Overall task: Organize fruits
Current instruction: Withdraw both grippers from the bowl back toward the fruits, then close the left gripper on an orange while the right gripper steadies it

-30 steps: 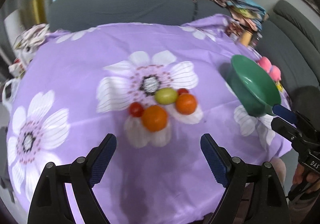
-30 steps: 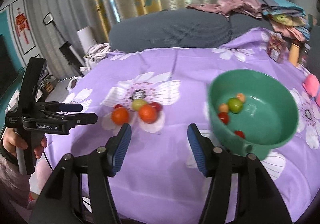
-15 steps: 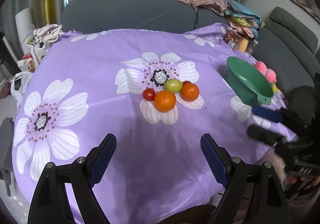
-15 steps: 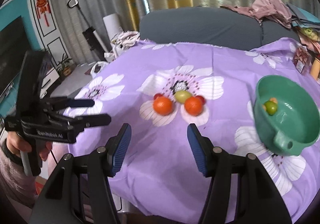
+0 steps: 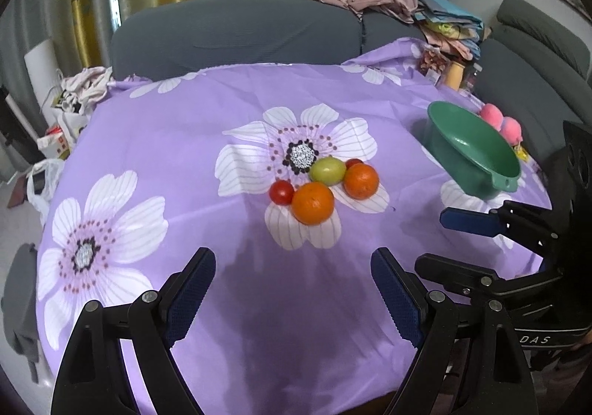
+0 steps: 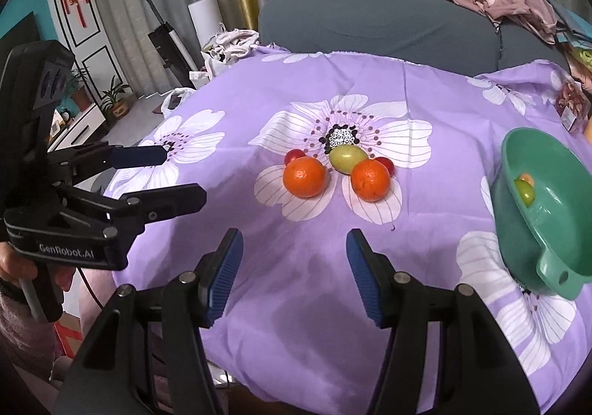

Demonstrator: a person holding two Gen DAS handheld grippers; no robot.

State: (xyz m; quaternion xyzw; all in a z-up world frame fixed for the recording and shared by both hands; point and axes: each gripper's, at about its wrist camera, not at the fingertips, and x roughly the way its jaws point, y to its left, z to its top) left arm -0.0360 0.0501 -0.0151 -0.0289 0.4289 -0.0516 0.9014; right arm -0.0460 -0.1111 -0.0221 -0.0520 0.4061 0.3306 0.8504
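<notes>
Left gripper (image 5: 292,285) and right gripper (image 6: 294,269) both gaped empty. Fruit cluster (image 5: 325,187) lay ahead of both, pieces touching; green bowl (image 6: 544,208) sat right of the jaws. Risk: closing on one orange (image 6: 304,177) likely nudges neighbours rolling across the cloth (image 5: 185,141).

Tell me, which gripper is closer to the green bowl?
Right. The right gripper is open over the cloth just beside the green bowl. The left gripper is open too, farther off, past the fruit pile.
</notes>
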